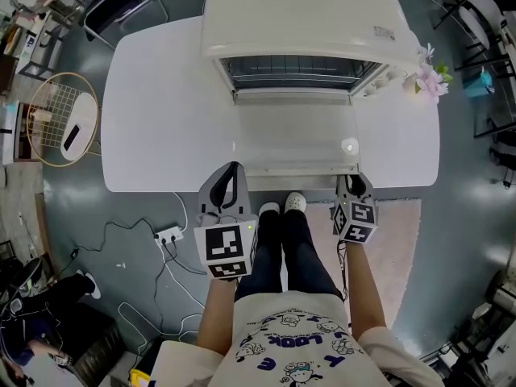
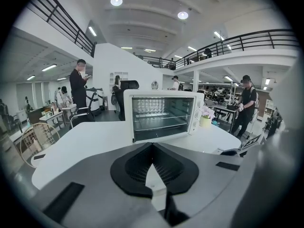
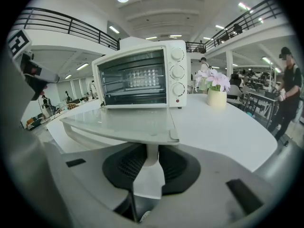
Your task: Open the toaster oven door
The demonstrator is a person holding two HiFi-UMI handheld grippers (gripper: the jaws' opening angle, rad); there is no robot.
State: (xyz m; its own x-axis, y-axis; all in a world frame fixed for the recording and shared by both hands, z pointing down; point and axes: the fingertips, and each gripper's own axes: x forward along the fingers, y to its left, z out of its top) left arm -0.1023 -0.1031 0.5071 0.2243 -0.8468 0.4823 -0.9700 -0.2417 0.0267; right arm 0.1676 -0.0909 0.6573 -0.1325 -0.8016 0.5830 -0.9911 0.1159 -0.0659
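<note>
Right claw [image 3: 150,150] on door handle [image 3: 151,159]

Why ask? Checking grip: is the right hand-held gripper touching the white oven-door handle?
Touching: right gripper view shows hand-held gripper clamped on the white handle.

Head view steeply down over table [image 1: 161,119]; 2 gripper views low, near, facing toaster oven [image 1: 306,14].
</note>
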